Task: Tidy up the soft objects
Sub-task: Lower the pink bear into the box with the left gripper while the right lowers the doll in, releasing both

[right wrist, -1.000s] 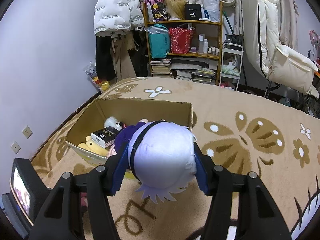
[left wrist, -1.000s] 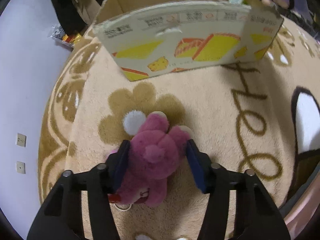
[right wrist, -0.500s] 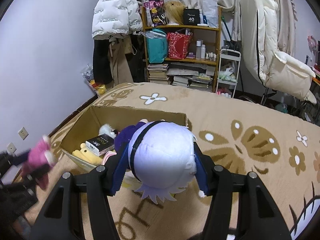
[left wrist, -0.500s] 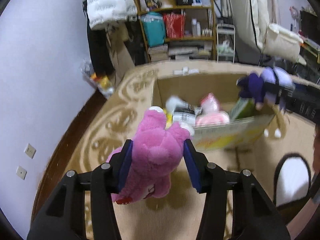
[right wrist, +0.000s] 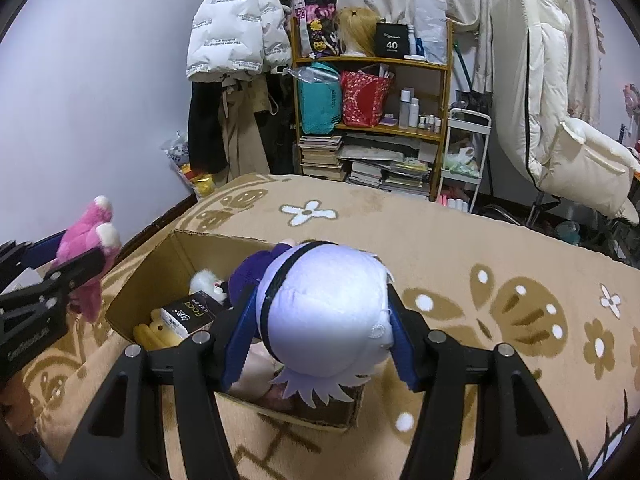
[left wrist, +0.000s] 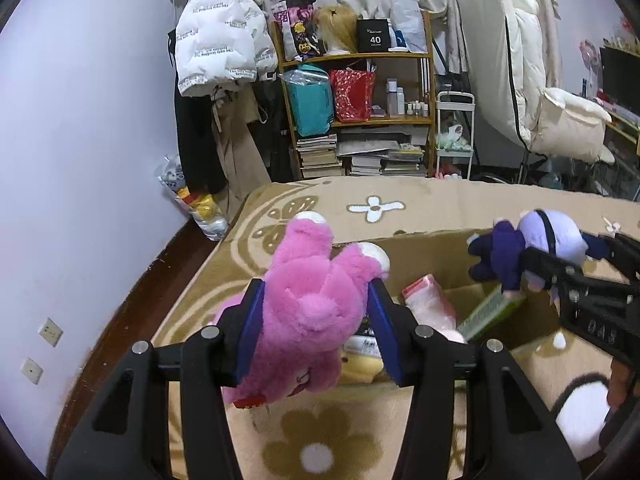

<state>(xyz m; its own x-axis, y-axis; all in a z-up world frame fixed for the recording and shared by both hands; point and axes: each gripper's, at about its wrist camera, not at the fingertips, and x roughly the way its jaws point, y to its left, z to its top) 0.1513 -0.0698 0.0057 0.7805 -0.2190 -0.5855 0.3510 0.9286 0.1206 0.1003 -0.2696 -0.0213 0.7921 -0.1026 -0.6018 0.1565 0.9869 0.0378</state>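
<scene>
My left gripper [left wrist: 314, 322] is shut on a pink plush toy [left wrist: 308, 312] and holds it in the air at the left end of an open cardboard box [left wrist: 424, 240]. The pink toy also shows at the left of the right wrist view [right wrist: 90, 248]. My right gripper [right wrist: 320, 336] is shut on a lavender-headed plush doll in dark purple [right wrist: 324, 320] and holds it above the box [right wrist: 160, 264]. The doll also shows in the left wrist view [left wrist: 536, 244]. The box holds a yellow plush [right wrist: 156, 334], a white plush [right wrist: 204, 280], a small dark carton [right wrist: 190, 314] and a pink item [left wrist: 430, 304].
The box stands on a beige rug with brown flower patterns [right wrist: 480, 248]. Behind the rug are a wooden shelf with books and bags [right wrist: 368, 120], hanging coats [right wrist: 232, 40], a white trolley [right wrist: 464, 152] and a cream chair [right wrist: 560, 120]. A lilac wall [left wrist: 80, 140] is on the left.
My left gripper has lifted the pink plush off the rug and carried it up to the box's left end. My right gripper has kept the doll above the box, moving slightly closer.
</scene>
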